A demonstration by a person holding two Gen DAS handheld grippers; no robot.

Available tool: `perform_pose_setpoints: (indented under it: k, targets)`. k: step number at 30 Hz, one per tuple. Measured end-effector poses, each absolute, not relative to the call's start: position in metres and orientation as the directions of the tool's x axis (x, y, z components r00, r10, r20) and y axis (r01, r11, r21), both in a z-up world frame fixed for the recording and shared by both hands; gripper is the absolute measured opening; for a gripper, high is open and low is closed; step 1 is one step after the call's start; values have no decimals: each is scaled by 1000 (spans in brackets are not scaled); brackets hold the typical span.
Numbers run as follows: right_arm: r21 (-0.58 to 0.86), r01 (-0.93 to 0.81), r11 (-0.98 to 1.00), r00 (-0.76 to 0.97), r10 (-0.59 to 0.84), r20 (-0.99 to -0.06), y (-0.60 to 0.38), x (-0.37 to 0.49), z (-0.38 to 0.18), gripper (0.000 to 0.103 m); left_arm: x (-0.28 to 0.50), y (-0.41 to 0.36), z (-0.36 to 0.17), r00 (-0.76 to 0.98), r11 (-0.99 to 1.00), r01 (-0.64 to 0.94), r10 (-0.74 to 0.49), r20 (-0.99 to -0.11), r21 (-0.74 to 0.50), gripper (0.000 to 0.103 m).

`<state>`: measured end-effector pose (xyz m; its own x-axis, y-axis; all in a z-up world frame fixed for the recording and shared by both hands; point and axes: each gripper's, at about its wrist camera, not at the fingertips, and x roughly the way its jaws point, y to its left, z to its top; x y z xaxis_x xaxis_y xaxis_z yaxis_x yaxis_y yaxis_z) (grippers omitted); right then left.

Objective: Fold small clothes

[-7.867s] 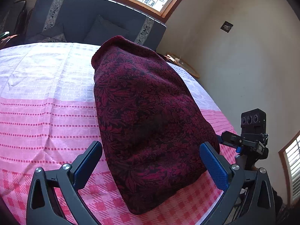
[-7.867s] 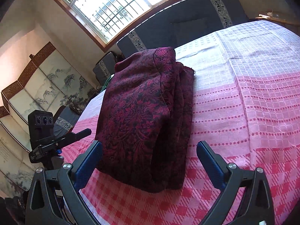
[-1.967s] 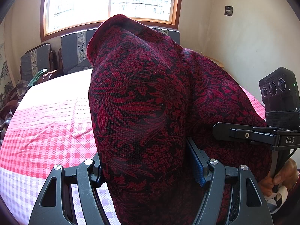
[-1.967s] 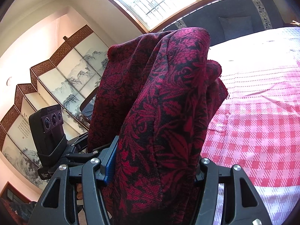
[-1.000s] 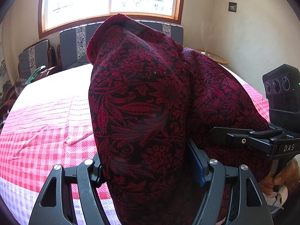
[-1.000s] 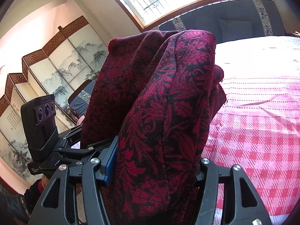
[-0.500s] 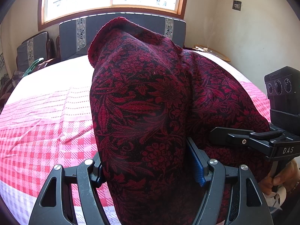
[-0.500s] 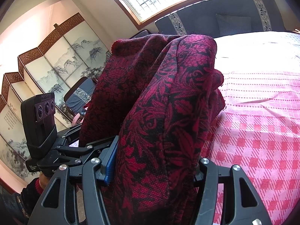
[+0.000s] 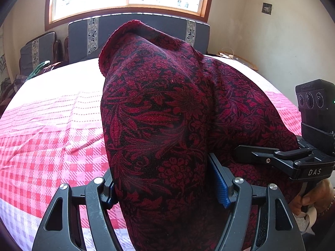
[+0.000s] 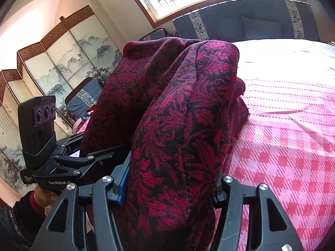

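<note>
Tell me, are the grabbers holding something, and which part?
Both grip the dark red flowery cloth by its near edge: the left gripper on one end, the right gripper on the other.

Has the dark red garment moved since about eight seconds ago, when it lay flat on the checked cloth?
Yes. The garment is lifted off the checked cloth, held by both the left gripper and right gripper, its top reaching the window.

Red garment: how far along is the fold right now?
Done: the red garment is already bunched into several layers, visible along its edge in the right wrist view. In hand: the left gripper and right gripper are each shut on a thick wad of it, its near end raised over the checked cloth. Left: lay it down, flatten it, let go.
</note>
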<state>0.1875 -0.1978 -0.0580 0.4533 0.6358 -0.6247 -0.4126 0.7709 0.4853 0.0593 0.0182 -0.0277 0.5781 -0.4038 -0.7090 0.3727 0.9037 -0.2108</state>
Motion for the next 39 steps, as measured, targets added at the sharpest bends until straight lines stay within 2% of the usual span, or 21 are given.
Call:
perform_pose_setpoints:
  k: [7,13,19,23,27,32,35,39]
  targets:
    - [452,-411,792,457,608,-649,-194,190,-60,55,53,18,-30,596,910,359,-395,-699,-208,76]
    - [412,-390,824,482,563,-671,-186,189,-60,69,44,21,-33,630,925,319,-371,-682,-209,84]
    - [326,-378,867,564,494,-662,-181,176,-50,78,29,26,-29,687,946,272,-320,-652,-178,90]
    - [268,-349,898,665,439,-604,-182,155,-32,83,18,32,-18,744,971,203,-238,-624,-128,91]
    - [244,-362,899,739,437,-513,-181,134,-5,97,5,32,-1,796,982,178,-185,-577,-70,91]
    - [194,-377,906,777,423,-466,-173,116,15,99,-14,28,27,864,992,124,-107,-491,3,93]
    - [174,-373,911,796,411,-445,-173,104,22,100,-25,27,46,900,997,71,-45,-434,43,100]
    - [183,-369,911,812,412,-414,-178,89,31,101,-36,33,66,931,997,61,-42,-362,43,103]
